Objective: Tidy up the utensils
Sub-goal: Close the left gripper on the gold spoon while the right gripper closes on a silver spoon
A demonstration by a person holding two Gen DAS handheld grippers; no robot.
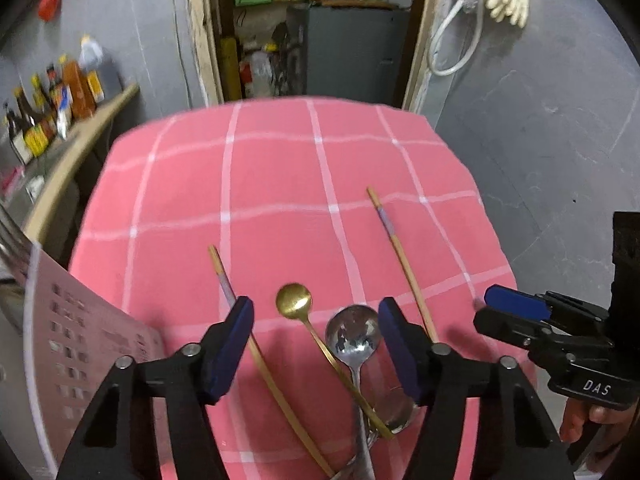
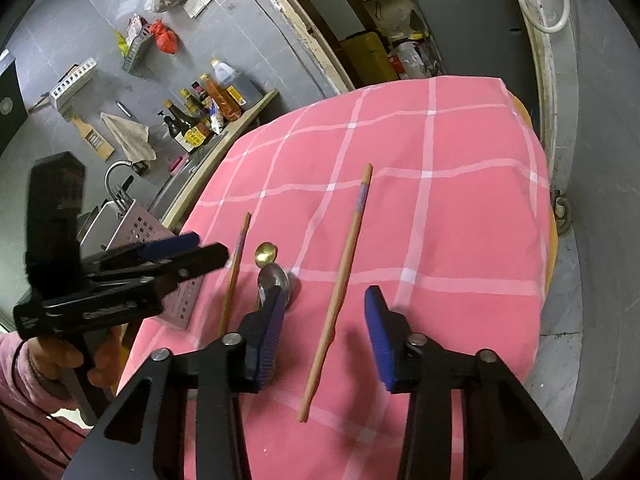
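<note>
On the pink checked cloth (image 1: pixel 280 184) lie two wooden chopsticks, a gold spoon (image 1: pixel 294 300) and a silver spoon (image 1: pixel 353 334). My left gripper (image 1: pixel 316 320) is open and empty, hovering over the two spoons, with one chopstick (image 1: pixel 256 344) by its left finger and the other chopstick (image 1: pixel 400 256) by its right finger. My right gripper (image 2: pixel 326 320) is open and empty, straddling the longer chopstick (image 2: pixel 340 288). The spoons (image 2: pixel 272 276) lie just beyond its left finger. The left gripper (image 2: pixel 176 252) shows at the left in the right wrist view.
A pale perforated utensil holder (image 1: pixel 72 344) stands at the table's left edge, also shown in the right wrist view (image 2: pixel 140 232). A counter with sauce bottles (image 2: pixel 200 116) and a sink runs along the left wall. An open doorway (image 1: pixel 312 32) is behind the table.
</note>
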